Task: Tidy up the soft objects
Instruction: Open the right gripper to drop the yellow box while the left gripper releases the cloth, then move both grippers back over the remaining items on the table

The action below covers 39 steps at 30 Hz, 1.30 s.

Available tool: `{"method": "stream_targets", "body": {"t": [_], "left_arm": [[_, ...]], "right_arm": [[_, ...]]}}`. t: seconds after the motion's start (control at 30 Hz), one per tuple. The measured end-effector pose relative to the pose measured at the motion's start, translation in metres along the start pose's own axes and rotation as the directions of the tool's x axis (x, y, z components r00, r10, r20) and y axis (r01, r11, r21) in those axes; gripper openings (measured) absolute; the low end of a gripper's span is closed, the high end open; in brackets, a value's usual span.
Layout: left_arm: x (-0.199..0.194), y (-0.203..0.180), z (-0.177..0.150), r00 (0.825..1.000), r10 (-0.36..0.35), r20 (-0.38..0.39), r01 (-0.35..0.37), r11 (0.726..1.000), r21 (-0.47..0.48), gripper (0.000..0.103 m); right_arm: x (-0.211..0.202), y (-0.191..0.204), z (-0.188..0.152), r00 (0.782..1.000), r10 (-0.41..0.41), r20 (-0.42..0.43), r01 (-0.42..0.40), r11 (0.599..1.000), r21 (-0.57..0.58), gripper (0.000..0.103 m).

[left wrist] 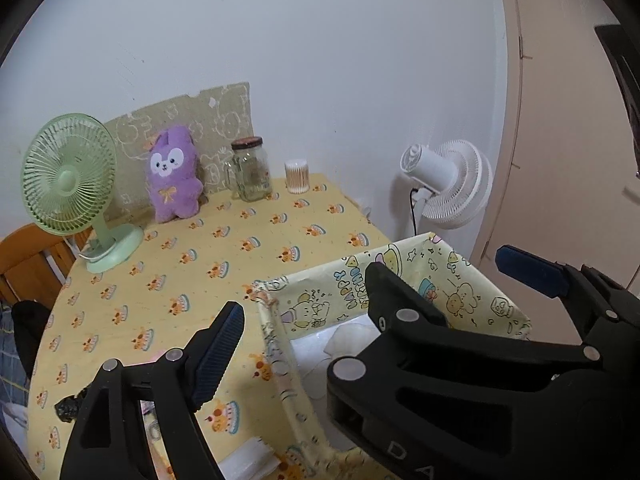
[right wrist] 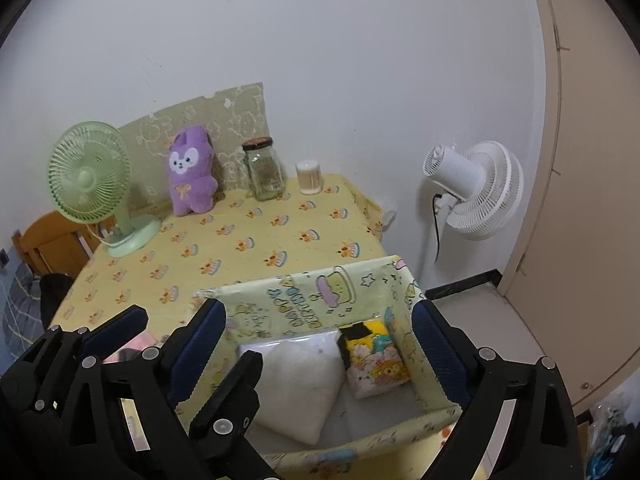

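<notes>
While spread wide, both tongs [right wrist: 320, 340] empty.

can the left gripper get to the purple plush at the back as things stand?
Probably yes. The left gripper is open and holds nothing, and the tablecloth between it and the purple plush looks bare. The storage box sits off to the right, out of that path.

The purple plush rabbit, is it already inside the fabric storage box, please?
No, the purple plush rabbit stands on the table's far side against the wall, apart from the fabric storage box near the grippers.
</notes>
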<state>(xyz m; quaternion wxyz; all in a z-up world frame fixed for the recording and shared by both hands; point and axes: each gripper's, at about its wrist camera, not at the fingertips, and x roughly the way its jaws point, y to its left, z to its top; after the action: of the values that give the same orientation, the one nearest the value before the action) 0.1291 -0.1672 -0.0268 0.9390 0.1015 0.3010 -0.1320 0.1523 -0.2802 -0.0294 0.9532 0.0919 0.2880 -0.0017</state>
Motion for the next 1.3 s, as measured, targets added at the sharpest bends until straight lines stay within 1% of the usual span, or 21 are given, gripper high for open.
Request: {"method": "stream_targets", "body": {"t": [0.13, 0.3, 0.53, 0.73, 0.8, 0.97, 1.3], "left_arm": [[-0.016, 0.007, -0.003, 1.0, 0.001, 0.021, -0.001, 1.0, -0.009, 0.085], [-0.036, 0.017, -0.005, 0.999, 0.006, 0.049, -0.005, 1.0, -0.021, 0.085], [-0.063, 0.034, -0.013, 0.995, 0.021, 0.093, -0.018, 0.999, -0.032, 0.086], [-0.078, 0.05, -0.022, 0.995, 0.019, 0.099, -0.013, 0.998, -0.059, 0.085], [-0.082, 0.056, -0.025, 0.995, 0.018, 0.101, -0.011, 0.997, -0.071, 0.086], [-0.094, 0.067, -0.038, 0.993, 0.042, 0.11, -0.033, 0.996, -0.081, 0.085], [-0.104, 0.089, -0.063, 0.991, 0.085, 0.105, -0.074, 0.992, -0.102, 0.085]], "right_arm": [[-0.016, 0.01, 0.0, 1.0, -0.008, 0.019, 0.008, 1.0, -0.009, 0.098], [-0.033, 0.025, 0.001, 1.0, -0.008, 0.023, 0.008, 1.0, -0.022, 0.101], [-0.057, 0.046, -0.002, 0.997, 0.014, 0.073, -0.011, 0.999, -0.043, 0.101], [-0.07, 0.068, -0.007, 0.997, 0.022, 0.079, -0.017, 0.998, -0.057, 0.101], [-0.074, 0.077, -0.008, 0.997, 0.018, 0.072, -0.012, 0.997, -0.079, 0.101], [-0.084, 0.094, -0.017, 0.996, 0.037, 0.085, -0.028, 0.995, -0.094, 0.101], [-0.086, 0.121, -0.039, 0.994, 0.079, 0.072, -0.071, 0.991, -0.116, 0.101]]}}
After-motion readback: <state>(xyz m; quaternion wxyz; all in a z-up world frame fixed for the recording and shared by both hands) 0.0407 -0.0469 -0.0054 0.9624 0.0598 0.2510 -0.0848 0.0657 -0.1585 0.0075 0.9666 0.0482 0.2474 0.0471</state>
